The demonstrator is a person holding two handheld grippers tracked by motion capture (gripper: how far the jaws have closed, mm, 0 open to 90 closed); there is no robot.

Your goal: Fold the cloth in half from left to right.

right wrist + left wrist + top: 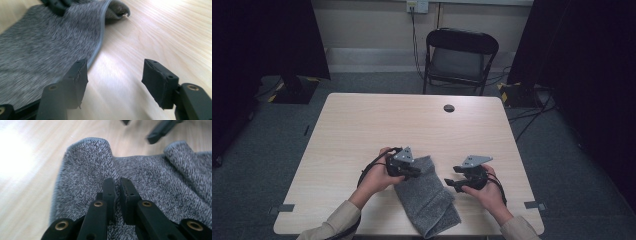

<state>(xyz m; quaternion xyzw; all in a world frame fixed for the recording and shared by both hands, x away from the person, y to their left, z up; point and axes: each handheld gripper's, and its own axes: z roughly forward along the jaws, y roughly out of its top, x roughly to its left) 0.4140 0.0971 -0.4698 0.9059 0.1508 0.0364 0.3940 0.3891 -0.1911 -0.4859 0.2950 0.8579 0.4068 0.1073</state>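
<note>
A grey cloth (427,195) is laid at the tabletop's (362,125) near edge. Its far end is pinched by the left tool (408,170); the right tool (452,182) is held agape beside it. The fold could be dragged askew if pulled one-sidedly.

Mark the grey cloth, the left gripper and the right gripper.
grey cloth (427,197): high view, middle of the folded fabric.
left gripper (117,191): left gripper view, between its nearly closed jaw tips over the cloth.
right gripper (115,75): right gripper view, midway between its spread jaw tips.
</note>
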